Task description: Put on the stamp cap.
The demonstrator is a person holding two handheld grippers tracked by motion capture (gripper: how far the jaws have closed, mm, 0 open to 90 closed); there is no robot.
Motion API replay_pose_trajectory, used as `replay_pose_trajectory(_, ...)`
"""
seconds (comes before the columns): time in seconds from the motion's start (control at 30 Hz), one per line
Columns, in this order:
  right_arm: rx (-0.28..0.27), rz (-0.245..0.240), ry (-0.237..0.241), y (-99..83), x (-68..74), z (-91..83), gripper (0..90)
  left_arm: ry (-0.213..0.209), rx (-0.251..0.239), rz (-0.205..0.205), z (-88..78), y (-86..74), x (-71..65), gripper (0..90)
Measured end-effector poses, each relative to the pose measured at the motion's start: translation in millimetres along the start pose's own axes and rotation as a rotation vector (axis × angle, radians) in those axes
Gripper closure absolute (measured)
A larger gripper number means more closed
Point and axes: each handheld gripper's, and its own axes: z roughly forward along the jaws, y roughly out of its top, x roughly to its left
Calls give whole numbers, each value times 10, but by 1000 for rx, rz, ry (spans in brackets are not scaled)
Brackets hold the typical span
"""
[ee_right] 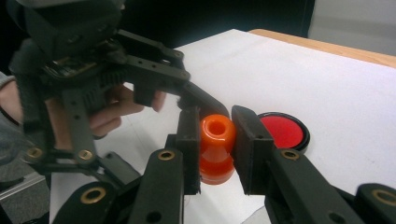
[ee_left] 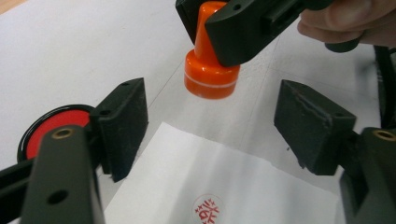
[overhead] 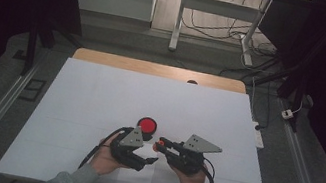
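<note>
Right tongs clamp the orange stamp by its neck, lifted clear above the paper slip, beside the red ink pad. Left tongs stand wide, empty (slip needs no pinning, judging by its printed red seal mark).

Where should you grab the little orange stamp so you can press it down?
Grab the orange stamp by its narrow neck, above the wide round base, pinching from both sides. The neck fits between the pads and the flared base stops it slipping up. The right gripper already holds it that way, above the paper.
</note>
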Motion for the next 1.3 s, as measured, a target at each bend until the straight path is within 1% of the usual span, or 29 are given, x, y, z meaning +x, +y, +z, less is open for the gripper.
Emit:
replay_pose_trajectory(0.13,-2,6,-3,0,-19,-16,736,3,1,-19,-99,-20,20,228)
replay_pose_trajectory(0.23,-4,3,-10,5,-31,-23,736,8,-14,-30,-198,-47,30,228)
replay_pose_trajectory(0.3,-4,2,-11,7,-33,-27,736,18,-17,-32,-266,-66,38,228)
replay_pose_trajectory(0.43,-5,5,-15,9,-40,-40,736,39,-17,-53,-399,-126,70,225)
replay_pose_trajectory(0.47,-5,6,-16,9,-42,-44,736,50,-19,-57,-434,-147,75,226)
replay_pose_trajectory(0.53,-4,6,-17,10,-53,-53,736,74,-29,-62,-507,-199,76,234)
replay_pose_trajectory(0.6,-2,2,-20,11,-60,-60,736,85,-35,-68,-581,-258,76,239)
replay_pose_trajectory(0.67,-2,0,-22,13,-67,-64,735,99,-32,-73,-647,-321,83,242)
replay_pose_trajectory(0.73,-2,-4,-23,16,-75,-71,736,103,-29,-81,-718,-388,102,242)
replay_pose_trajectory(0.8,-3,-2,-25,17,-83,-80,736,117,-25,-99,-786,-462,119,242)
replay_pose_trajectory(0.93,-1,-2,-29,12,-101,-91,736,166,-12,-119,-918,-641,148,244)
replay_pose_trajectory(1.03,4,-9,-29,13,-110,-94,735,183,-12,-138,-1015,-754,173,244)
replay_pose_trajectory(1.2,9,-12,-35,8,-126,-97,736,220,-7,-159,-1149,-874,224,245)
replay_pose_trajectory(1.3,9,-21,-33,7,-136,-105,735,229,-9,-167,-1207,-919,244,245)
